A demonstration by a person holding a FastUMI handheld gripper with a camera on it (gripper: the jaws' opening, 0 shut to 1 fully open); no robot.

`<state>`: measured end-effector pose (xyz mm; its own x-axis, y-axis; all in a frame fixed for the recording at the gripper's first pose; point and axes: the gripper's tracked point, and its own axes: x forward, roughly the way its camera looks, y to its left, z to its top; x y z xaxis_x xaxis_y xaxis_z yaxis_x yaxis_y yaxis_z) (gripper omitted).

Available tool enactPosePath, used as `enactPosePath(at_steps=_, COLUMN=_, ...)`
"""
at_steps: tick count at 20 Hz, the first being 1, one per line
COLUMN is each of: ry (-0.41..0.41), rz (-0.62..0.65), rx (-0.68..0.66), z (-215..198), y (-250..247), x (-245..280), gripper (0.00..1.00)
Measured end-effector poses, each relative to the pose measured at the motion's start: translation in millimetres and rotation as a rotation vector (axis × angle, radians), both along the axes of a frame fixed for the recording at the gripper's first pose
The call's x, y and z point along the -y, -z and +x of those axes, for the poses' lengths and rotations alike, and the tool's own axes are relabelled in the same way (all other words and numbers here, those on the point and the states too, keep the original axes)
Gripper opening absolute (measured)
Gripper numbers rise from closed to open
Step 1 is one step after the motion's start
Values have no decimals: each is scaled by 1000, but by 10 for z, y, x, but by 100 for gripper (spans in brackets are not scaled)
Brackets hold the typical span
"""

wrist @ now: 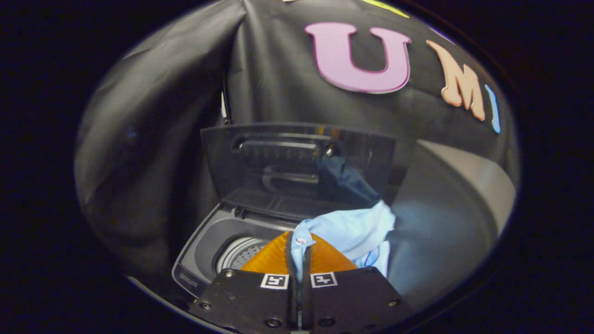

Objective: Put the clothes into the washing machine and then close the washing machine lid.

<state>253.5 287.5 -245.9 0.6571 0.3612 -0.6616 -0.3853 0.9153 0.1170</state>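
My gripper (298, 250) is shut on a light blue shirt (357, 232), with a strip of its buttoned edge pinched between both fingers. The rest of the shirt bunches and hangs to the right of the fingers. Below and to the left of the fingers sits the small top-loading washing machine (199, 260), its round ribbed drum (239, 253) showing. The dark see-through lid (297, 162) stands up open beyond the fingers, leaning back toward the booth wall. The shirt is held in the air above the machine's right side.
Black cloth walls close in behind and to the left of the machine. A pale grey surface (464, 185) rises at the right beside the machine.
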Motion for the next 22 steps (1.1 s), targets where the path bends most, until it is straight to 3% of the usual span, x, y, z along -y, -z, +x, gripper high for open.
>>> enactPosePath(at_steps=5, ry=-19, rz=23, rx=-64, z=-63, y=172, x=-45, gripper=3)
enactPosePath(at_steps=11, ry=-99, rz=-7, rx=-89, z=0, y=156, x=-15, gripper=23)
enactPosePath(at_steps=22, ry=-207, rz=192, rx=-145, z=-29, y=171, x=-133, gripper=25)
